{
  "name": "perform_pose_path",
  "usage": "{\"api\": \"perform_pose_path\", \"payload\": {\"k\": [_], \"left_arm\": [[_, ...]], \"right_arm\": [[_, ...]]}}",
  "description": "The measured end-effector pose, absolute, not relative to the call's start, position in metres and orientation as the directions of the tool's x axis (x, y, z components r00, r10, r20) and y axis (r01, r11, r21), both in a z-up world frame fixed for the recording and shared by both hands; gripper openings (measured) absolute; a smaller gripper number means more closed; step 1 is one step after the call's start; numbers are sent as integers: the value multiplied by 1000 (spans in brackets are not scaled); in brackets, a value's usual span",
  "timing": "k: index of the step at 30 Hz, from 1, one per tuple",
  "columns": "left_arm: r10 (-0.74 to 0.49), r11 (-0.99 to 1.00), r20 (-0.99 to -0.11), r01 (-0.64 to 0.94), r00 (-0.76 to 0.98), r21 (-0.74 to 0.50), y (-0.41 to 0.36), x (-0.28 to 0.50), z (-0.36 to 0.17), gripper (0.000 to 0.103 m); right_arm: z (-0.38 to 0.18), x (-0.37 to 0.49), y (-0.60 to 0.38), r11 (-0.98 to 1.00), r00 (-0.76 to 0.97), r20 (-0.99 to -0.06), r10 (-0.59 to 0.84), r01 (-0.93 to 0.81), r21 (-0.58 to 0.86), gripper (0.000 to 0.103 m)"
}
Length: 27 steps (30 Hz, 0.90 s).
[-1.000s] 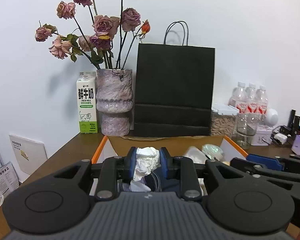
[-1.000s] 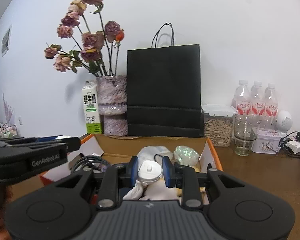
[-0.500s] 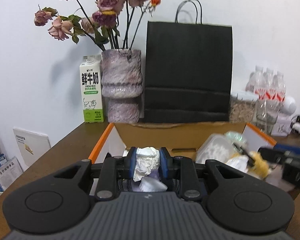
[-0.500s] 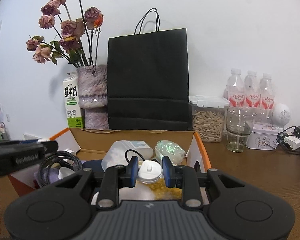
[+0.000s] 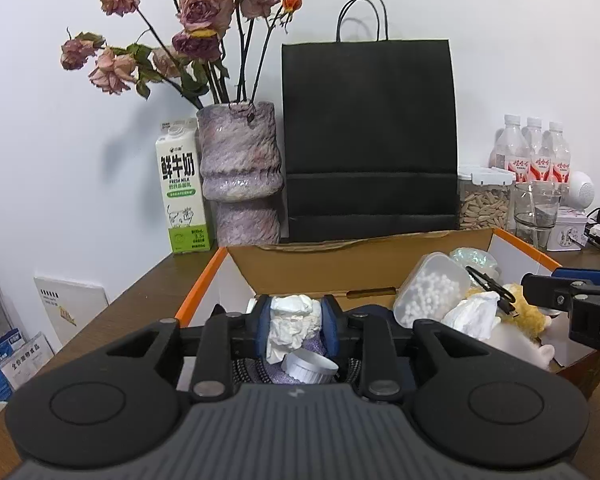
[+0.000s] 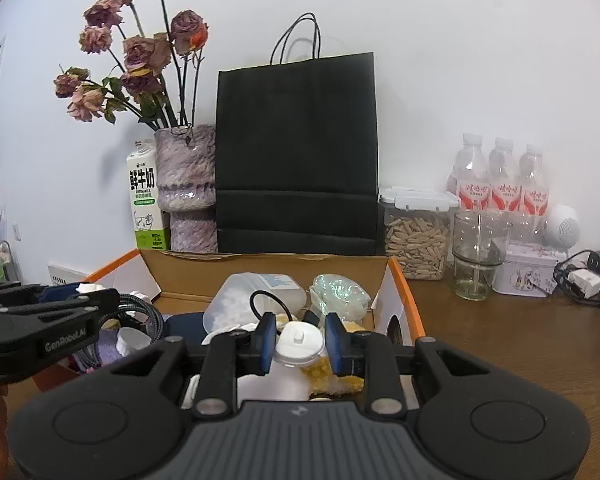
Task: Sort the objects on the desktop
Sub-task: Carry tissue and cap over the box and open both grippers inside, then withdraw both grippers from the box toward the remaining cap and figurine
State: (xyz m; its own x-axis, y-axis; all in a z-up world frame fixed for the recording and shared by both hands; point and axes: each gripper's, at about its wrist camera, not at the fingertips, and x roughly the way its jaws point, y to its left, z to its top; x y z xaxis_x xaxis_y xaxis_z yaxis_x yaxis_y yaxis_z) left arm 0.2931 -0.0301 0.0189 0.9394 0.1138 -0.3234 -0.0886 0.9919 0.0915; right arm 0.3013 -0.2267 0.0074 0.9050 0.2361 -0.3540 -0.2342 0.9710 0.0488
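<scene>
While both tools hang over the open cardboard box low in each frame, each has something white between its blue pads. In the left wrist view, the left tool has a crumpled white tissue at lower centre; its jaws have just been opening, yet the wad fills the gap and touches both pads. Just below it sits a white ribbed cap on something lilac. To the right in the box lie a clear tub of white beads, another tissue and a yellow plush toy.

In the right wrist view, the right tool has a small white charger at lower centre. Its jaws have just been opening, and a narrow gap shows on each side of the charger, so the pads no longer press it. Behind it lie the tub and an iridescent bundle. Beyond the box, on the brown desk, stand a black paper bag, a vase of dried roses and a milk carton.
</scene>
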Motion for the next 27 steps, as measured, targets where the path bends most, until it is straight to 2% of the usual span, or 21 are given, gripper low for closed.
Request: {"api": "perform_pose_path", "payload": {"k": [1,2,3,4,5,8,27], "left_arm": [[118,991,-315,-92,942,97,-31,292,19,43],[126,990,-308,-99,943,101,-31,291,20,54],[137,988,-295,-111,946,103,-32,290,20,78],[147,987,-281,-122,948,105,-32,288,21,96],[155,986,-263,-131,952,107,-32,286,21,103],[170,983,-218,-148,961,111,-33,282,23,103],[169,983,-205,-149,964,111,-33,279,19,103]], "right_arm": [[7,301,-228,971,905,-354,236,-231,57,32],[7,302,-229,972,904,-356,236,-227,67,52],[7,301,-230,972,905,-354,234,-221,77,80],[7,301,-231,973,908,-347,232,-216,86,92],[7,299,-232,973,913,-334,233,-215,89,103],[9,295,-230,973,923,-307,230,-218,74,103],[7,290,-223,971,920,-311,238,-238,39,103]]}}
